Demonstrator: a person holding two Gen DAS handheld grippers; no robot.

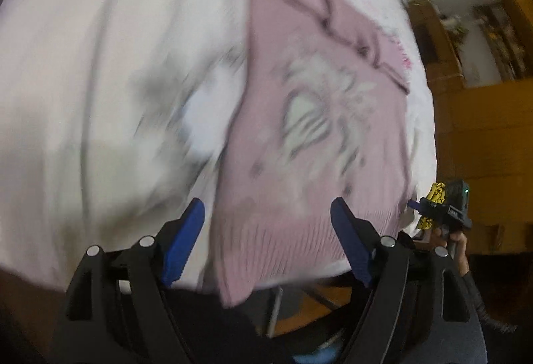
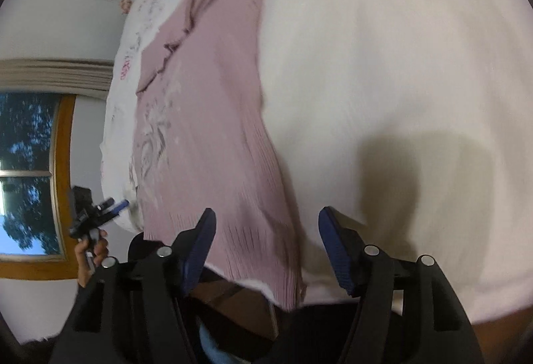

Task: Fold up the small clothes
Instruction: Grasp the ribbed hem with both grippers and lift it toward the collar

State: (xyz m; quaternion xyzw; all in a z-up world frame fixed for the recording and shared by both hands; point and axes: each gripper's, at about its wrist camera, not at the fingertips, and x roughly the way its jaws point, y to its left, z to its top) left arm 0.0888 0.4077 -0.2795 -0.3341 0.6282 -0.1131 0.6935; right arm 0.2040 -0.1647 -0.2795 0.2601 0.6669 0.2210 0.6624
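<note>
A small pink knit top (image 1: 299, 137) with a pale printed figure lies flat on a white bedsheet (image 1: 100, 71), its ribbed hem hanging a little over the near edge. My left gripper (image 1: 268, 214) hovers open just above that hem, the blue fingers spread to either side of it and holding nothing. In the right wrist view the same pink top (image 2: 213, 117) runs lengthwise away from me. My right gripper (image 2: 266, 220) is open over the hem's right corner, with nothing between its fingers. Each view shows the other gripper held by a hand at the bed's side.
The white sheet (image 2: 383, 64) stretches wide on both sides of the top. Another white garment with pink print (image 2: 140, 31) lies under the top's far side. Wooden furniture (image 1: 466, 117) stands beyond the bed, a window (image 2: 30, 171) on the other side.
</note>
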